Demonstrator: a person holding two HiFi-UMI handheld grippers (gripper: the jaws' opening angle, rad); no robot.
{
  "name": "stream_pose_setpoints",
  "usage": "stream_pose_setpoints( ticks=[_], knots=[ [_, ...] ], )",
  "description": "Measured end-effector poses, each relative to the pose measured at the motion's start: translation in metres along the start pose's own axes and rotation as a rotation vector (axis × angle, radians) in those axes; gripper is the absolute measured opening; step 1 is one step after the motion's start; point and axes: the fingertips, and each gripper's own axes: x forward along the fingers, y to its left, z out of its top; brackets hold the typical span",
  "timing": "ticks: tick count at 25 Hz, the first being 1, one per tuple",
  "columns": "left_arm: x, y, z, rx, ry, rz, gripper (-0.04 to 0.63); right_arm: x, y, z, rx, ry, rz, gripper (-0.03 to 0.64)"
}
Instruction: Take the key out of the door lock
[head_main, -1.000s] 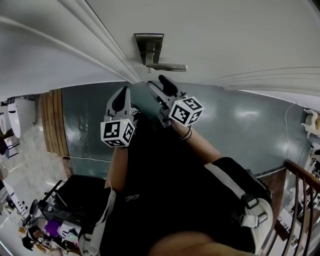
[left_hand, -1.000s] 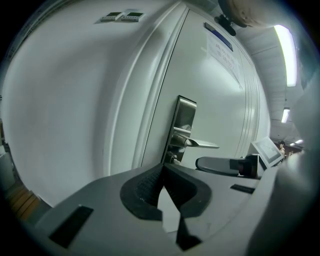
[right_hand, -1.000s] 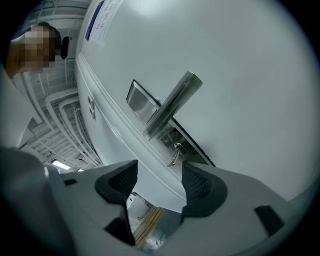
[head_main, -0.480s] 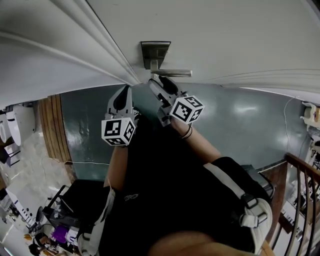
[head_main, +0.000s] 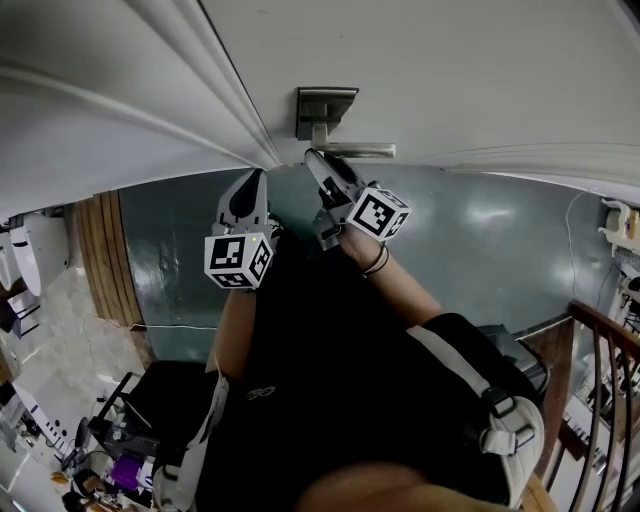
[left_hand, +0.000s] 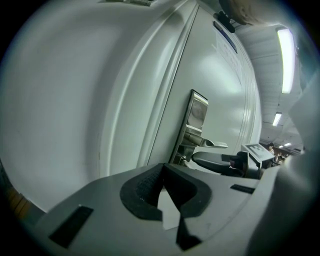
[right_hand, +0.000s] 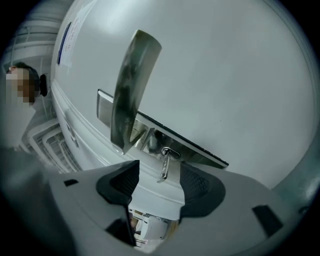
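A small silver key (right_hand: 165, 165) sticks out of the cylinder at the lower end of the metal lock plate (right_hand: 150, 125), just under the lever handle (right_hand: 131, 85). My right gripper (right_hand: 160, 185) reaches up to the lock. Its jaws are closing with the key between them, and the pads are still apart from it. In the head view the right gripper (head_main: 320, 160) sits just below the handle (head_main: 357, 151) and lock plate (head_main: 325, 108), hiding the key. My left gripper (left_hand: 163, 172) hangs to the left near the door frame, shut and empty.
The white door (head_main: 450, 70) fills the upper view, with its moulded frame (head_main: 200, 80) at the left. Below lie a dark green floor (head_main: 480, 240), a wooden stair rail (head_main: 600, 350) at the right and black gear (head_main: 140, 420) at the lower left. A person (right_hand: 25, 85) stands far off.
My right gripper has moved up closer to the lock plate, under the handle. The left gripper has stayed about where it was.
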Motion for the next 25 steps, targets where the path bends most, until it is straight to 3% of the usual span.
stream_pose_setpoints(
  ticks=[3, 16, 25],
  knots=[
    [0.004, 0.004, -0.001, -0.001, 0.003, -0.009, 0.023, 0.005, -0.003, 0.001, 0.091, -0.028, 0.019, 0.250],
    [0.007, 0.010, -0.003, -0.004, 0.015, -0.040, 0.023, 0.010, -0.016, 0.007, 0.295, -0.139, 0.020, 0.196],
    [0.005, 0.008, 0.000, -0.009, 0.011, -0.049, 0.023, 0.014, -0.016, 0.014, 0.372, -0.183, 0.013, 0.072]
  ],
)
